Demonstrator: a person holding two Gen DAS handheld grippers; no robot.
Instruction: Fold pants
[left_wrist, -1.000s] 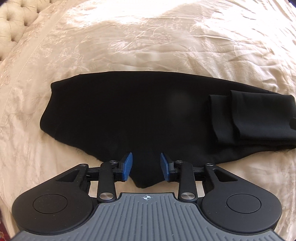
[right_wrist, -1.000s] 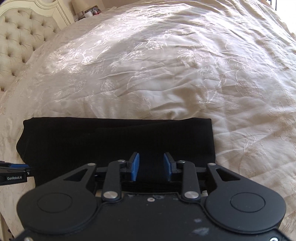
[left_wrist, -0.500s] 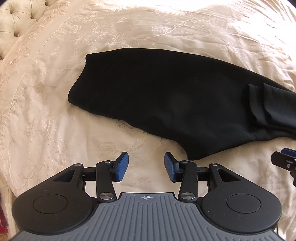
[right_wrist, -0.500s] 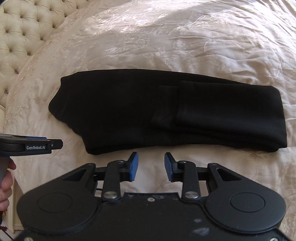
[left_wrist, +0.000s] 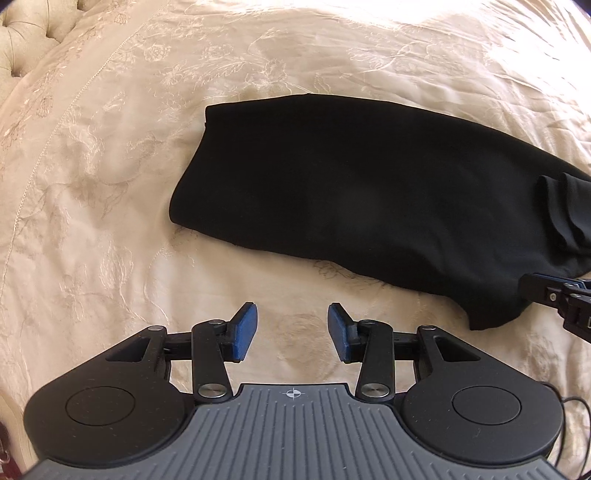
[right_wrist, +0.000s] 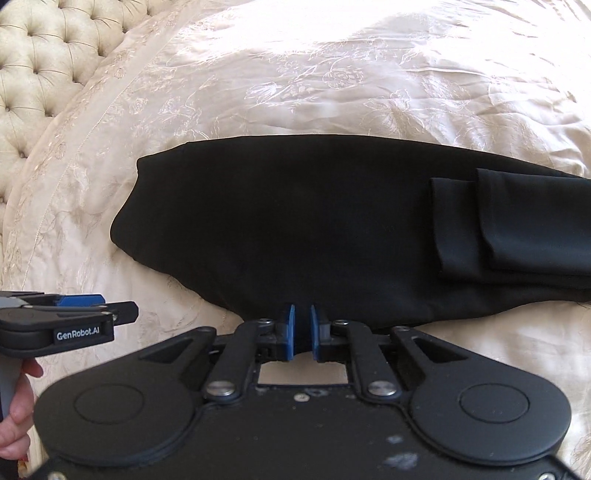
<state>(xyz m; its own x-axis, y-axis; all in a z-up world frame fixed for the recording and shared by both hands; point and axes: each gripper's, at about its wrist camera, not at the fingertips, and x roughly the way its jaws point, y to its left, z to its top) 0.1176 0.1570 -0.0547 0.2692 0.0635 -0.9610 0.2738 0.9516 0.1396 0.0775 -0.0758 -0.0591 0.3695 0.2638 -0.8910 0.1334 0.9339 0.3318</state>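
Our right gripper (right_wrist: 302, 328) is down at the near edge of the black pants (right_wrist: 332, 229), its jaws closing with a fold of dark cloth between the blue pads (whether they bite fully yet, we cannot tell). Our left gripper (left_wrist: 291, 332) hangs over bare bedspread (left_wrist: 110, 221) just short of the pants (left_wrist: 351, 192), its pads spread apart with nothing between them.

So where do we stand? The pants lie flat on the cream bedspread (right_wrist: 332, 92), one leg already laid over the other by the look of it, and the leg ends are turned back on the body at the right, showing as two stepped layers. That reads to us as roughly halfway: the wide waist end on the left is still unfolded, and one or two more folds seem left to make a compact bundle.

As for containers, we see none here: no basket, no drawer, only the bed and its tufted headboard (right_wrist: 44, 74).
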